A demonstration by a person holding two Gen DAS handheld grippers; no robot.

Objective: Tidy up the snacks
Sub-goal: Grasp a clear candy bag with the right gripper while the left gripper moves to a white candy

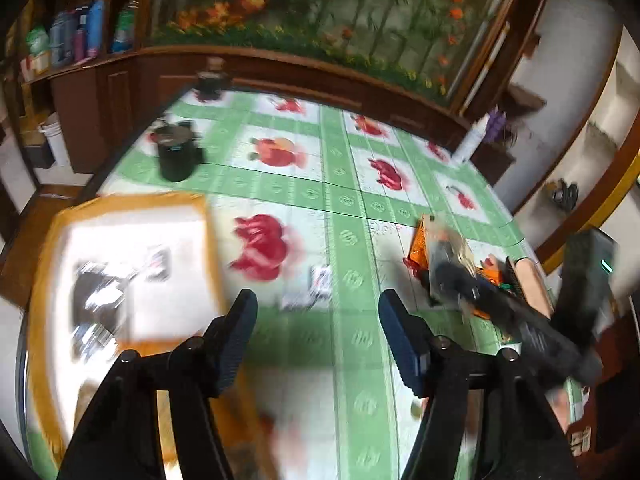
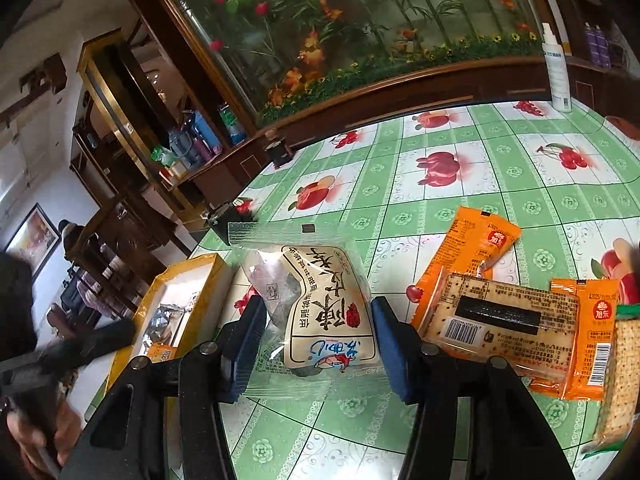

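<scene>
In the right wrist view my right gripper (image 2: 318, 306) is shut on a white snack pack (image 2: 324, 280) in clear wrap, its pads against the wrapper's sides. To its right lie several orange cracker packs (image 2: 484, 240) and a clear cracker pack (image 2: 500, 320). A yellow-rimmed box (image 2: 188, 264) holding silvery packets stands to its left. In the blurred left wrist view my left gripper (image 1: 318, 320) is open with nothing between its fingers, above the cloth beside the same box (image 1: 132, 200). A small packet (image 1: 316, 284) lies on the cloth beyond it.
The table (image 1: 352, 184) wears a green checked cloth with fruit prints. Two dark jars (image 1: 176, 152) (image 1: 212, 80) stand at its far left and a white spray bottle (image 2: 556, 68) at its far edge. A wood-framed glass panel of plants runs behind. A person's hand (image 2: 40, 432) shows at the lower left.
</scene>
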